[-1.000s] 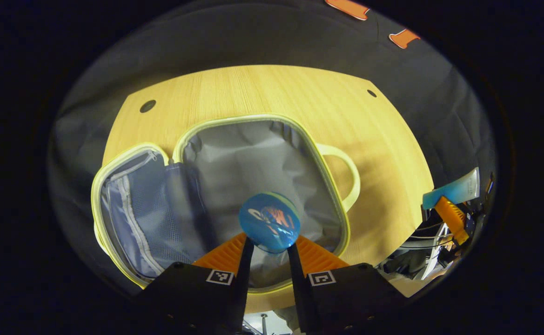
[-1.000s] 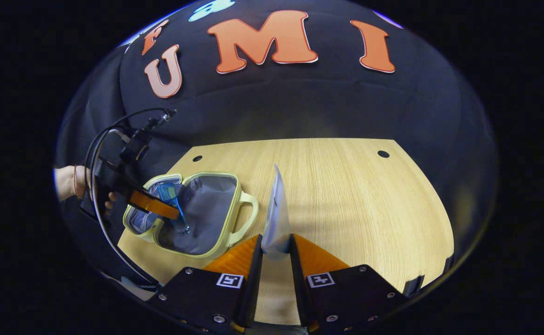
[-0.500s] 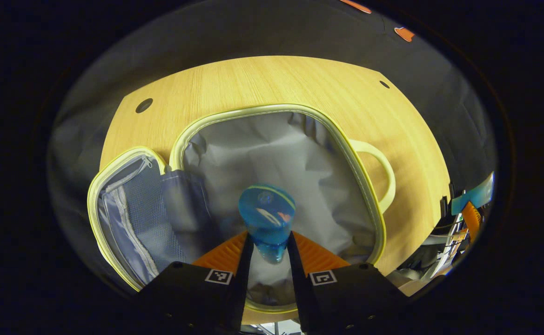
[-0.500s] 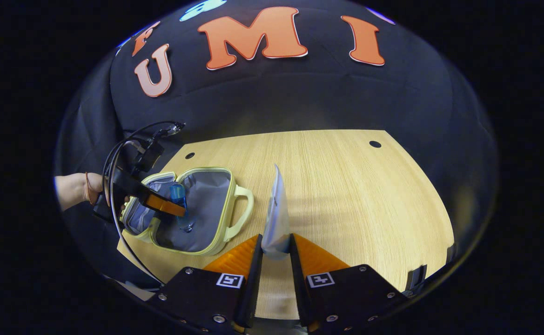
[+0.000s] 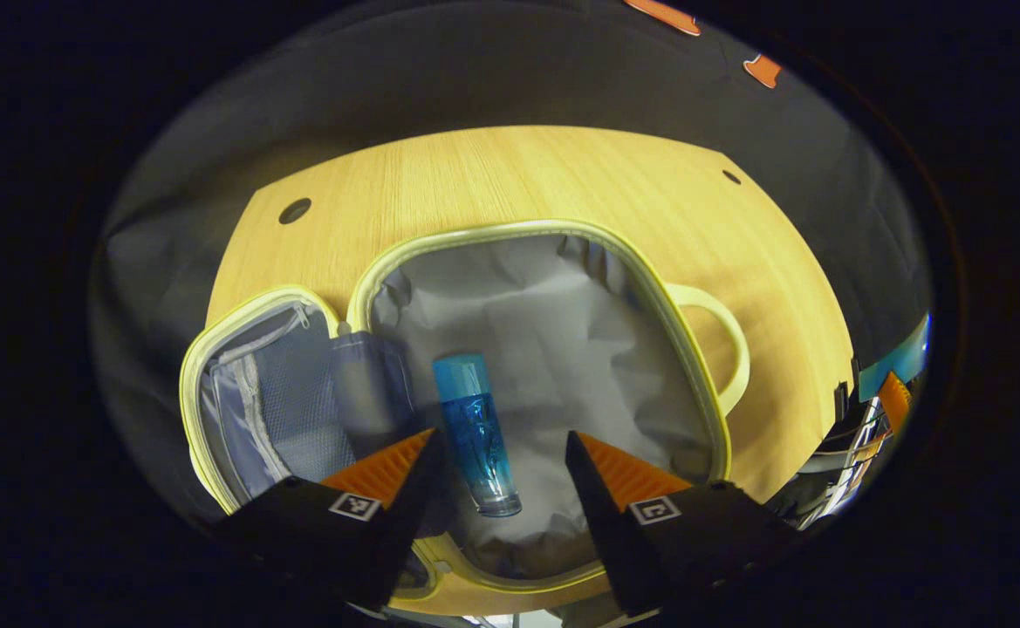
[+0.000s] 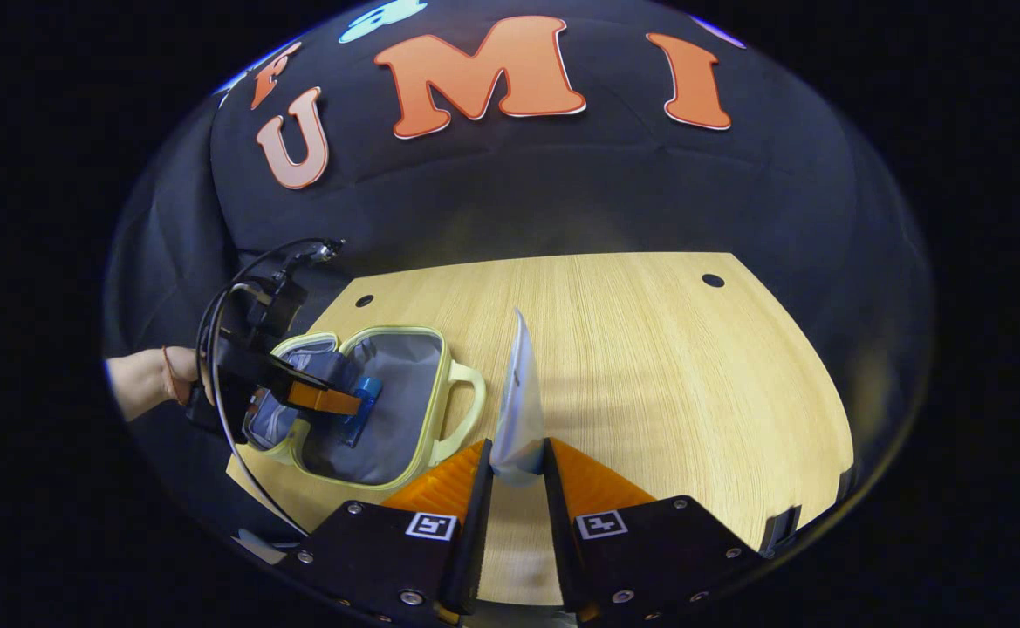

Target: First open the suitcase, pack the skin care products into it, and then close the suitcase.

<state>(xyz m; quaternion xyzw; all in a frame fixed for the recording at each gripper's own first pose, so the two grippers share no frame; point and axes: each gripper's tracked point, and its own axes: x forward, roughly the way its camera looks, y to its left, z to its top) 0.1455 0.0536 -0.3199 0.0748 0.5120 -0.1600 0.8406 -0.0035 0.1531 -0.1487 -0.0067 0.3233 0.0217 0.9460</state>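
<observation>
The left gripper (image 5: 496,453) has its fingers spread wide apart, and they hold nothing. Between them, lower down, a blue bottle (image 5: 475,432) lies on its side on the grey lining of the open suitcase (image 5: 544,231). The bottle is long and thin. Its cap end points away from the fingers, toward the far rim, and its clear bottom end points back at the gripper, tipped a bit to one side. The suitcase is small and pale yellow, with a loop handle (image 5: 723,344). It sits flat on the wooden tabletop (image 5: 518,174), and its lid (image 5: 256,392) is folded open beside the main part. The right gripper (image 6: 516,467) has its fingers squeezed tight on the bottom end of a white tube (image 6: 518,401), which stands up from them, its thin flat end on top. It hangs over the tabletop, just beside the suitcase handle. So the opening looks done, and one product is inside. I think the tube goes in next, and then the lid must be closed.
</observation>
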